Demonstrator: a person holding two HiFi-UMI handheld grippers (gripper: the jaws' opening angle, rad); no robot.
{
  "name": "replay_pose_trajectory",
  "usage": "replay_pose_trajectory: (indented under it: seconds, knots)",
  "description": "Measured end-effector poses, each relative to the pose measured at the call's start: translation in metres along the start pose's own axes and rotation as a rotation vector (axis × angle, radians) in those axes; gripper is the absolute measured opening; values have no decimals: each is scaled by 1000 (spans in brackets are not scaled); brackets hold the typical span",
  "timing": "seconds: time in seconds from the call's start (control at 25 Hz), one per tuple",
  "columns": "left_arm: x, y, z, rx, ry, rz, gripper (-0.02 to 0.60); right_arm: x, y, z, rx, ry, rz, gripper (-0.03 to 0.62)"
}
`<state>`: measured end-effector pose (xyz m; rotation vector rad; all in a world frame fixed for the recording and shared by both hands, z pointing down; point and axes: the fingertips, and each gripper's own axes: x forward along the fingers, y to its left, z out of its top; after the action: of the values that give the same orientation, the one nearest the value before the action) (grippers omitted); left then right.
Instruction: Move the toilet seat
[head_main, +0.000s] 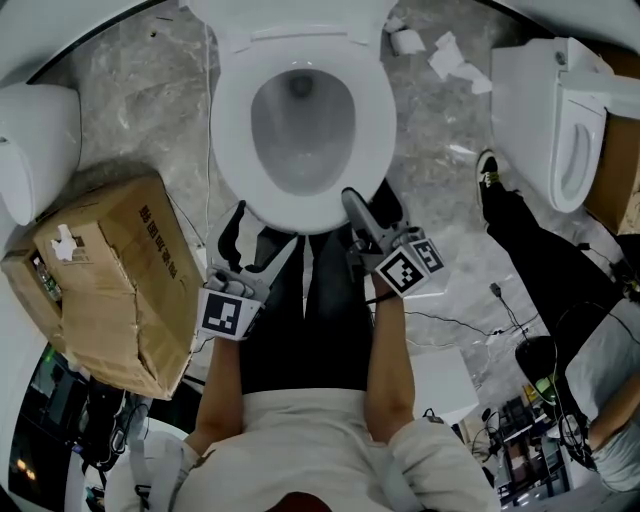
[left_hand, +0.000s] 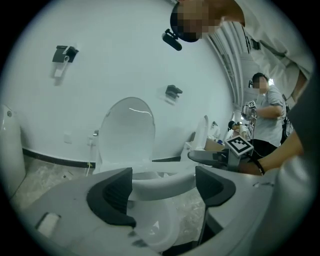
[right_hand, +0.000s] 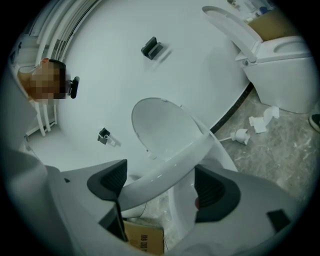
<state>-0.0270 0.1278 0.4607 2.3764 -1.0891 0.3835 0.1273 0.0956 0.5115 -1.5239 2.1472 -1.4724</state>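
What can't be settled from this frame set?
Gap under the toilet seat: head view looks straight down.
Whether the left gripper and right gripper pads touch it: seat's edge covers the contact in both gripper views.
Box print: right gripper view, cut by bottom edge.

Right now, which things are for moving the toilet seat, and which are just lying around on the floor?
For the job: toilet seat; left gripper and right gripper, both open with the seat's front rim between their jaws.

Just lying about: cardboard box; paper scraps on the floor; second toilet; another person's shoe.
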Motion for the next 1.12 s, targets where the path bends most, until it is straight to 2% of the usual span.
replay_pose_trajectory:
  seconds: [0.36,0.52,0.8,1.12]
  knots:
    - [6,-10,19,162,-14,1,414,5,11,18,35,-46,-2,425]
    - [10,-9,30,155,-50,20,419,7,15,27,51,-70,-2,426]
    - [14,-8,48,161,-67,4,416,9,23,43,81,-129,-1,426]
    - [21,-2,73,161,-123,7,414,16,30,65,124,-220,-14,428]
